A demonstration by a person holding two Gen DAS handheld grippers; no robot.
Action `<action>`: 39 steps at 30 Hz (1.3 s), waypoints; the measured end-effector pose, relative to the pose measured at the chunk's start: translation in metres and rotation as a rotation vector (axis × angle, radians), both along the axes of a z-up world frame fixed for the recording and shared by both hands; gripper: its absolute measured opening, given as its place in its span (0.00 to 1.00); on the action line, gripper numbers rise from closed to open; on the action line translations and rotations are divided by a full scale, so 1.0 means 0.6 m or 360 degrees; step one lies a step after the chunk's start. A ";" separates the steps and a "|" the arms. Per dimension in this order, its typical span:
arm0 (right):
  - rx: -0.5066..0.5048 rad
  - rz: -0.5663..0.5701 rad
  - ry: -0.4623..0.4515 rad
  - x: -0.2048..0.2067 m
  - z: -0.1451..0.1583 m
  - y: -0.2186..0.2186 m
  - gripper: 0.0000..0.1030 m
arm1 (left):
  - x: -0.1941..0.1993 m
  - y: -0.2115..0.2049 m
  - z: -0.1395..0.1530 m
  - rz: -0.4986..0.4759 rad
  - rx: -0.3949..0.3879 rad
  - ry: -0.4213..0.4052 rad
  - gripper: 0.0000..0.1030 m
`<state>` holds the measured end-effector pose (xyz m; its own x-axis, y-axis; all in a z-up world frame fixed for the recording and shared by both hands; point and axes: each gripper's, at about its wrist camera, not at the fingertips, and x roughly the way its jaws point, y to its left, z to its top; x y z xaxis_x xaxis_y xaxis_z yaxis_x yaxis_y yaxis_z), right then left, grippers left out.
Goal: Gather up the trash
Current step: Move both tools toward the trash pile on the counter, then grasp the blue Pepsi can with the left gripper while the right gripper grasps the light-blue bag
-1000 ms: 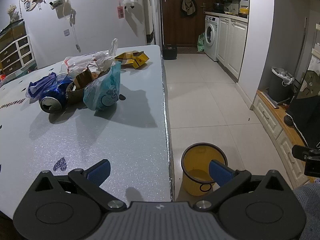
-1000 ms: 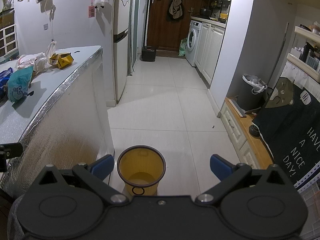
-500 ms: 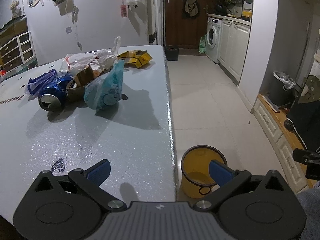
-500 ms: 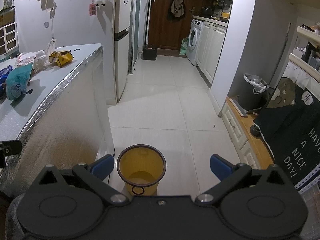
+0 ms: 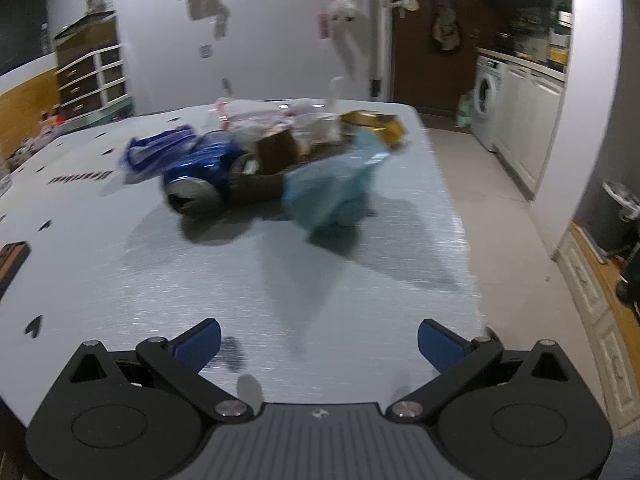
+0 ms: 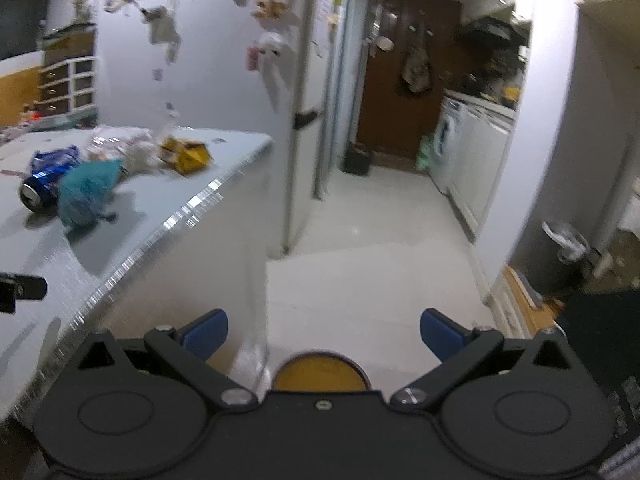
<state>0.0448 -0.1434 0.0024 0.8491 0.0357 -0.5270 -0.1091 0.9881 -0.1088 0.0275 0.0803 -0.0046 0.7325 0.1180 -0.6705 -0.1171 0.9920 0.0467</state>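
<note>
A heap of trash lies on the grey table [image 5: 280, 288]: a blue drink can [image 5: 200, 178] on its side, a teal plastic bag [image 5: 332, 188], a blue wrapper [image 5: 156, 152], white plastic bags [image 5: 280, 118], a brown cup [image 5: 276, 152] and a yellow carton [image 5: 376, 124]. My left gripper [image 5: 319, 344] is open and empty above the table's near part, well short of the heap. My right gripper [image 6: 323, 334] is open and empty beside the table's edge, above the yellow bin [image 6: 320, 372]. The can [image 6: 38, 192], teal bag [image 6: 86, 194] and carton [image 6: 186, 156] also show there.
The table's right edge [image 6: 180, 216] runs beside a tiled floor [image 6: 380, 248]. A fridge [image 6: 316, 100] stands past the table. White cabinets and a washing machine [image 5: 486, 108] line the right wall. A dark lined bin [image 5: 616, 216] stands at the right.
Both grippers have risen and swung left toward the table. The heap now sits centred in the left wrist view and the yellow bin has dropped out of it. Both views are blurred by motion.
</note>
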 end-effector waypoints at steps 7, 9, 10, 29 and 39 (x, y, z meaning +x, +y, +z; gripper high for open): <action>0.0111 0.0217 -0.0122 0.051 0.039 0.062 1.00 | -0.004 0.069 -0.001 0.0109 0.0013 -0.0016 1.00; 0.0178 0.0305 -0.0136 0.069 0.050 0.085 1.00 | -0.008 0.094 -0.002 0.0139 -0.0003 -0.0019 1.00; 0.0204 0.0337 -0.0136 0.079 0.053 0.097 1.00 | -0.009 0.106 -0.001 0.0150 -0.0014 -0.0021 1.00; 0.0799 0.0630 0.0166 0.211 -0.009 0.276 1.00 | 0.038 0.246 0.065 0.0105 -0.0163 -0.0089 1.00; 0.0956 0.0607 0.0288 0.236 -0.046 0.285 1.00 | 0.150 0.289 0.088 -0.0085 -0.0484 -0.0137 1.00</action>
<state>0.1865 0.0274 -0.0249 0.6217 0.6381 -0.4542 -0.4220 0.7614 0.4920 0.1172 0.2539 0.0479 0.7877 -0.1188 -0.6045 -0.0549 0.9638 -0.2609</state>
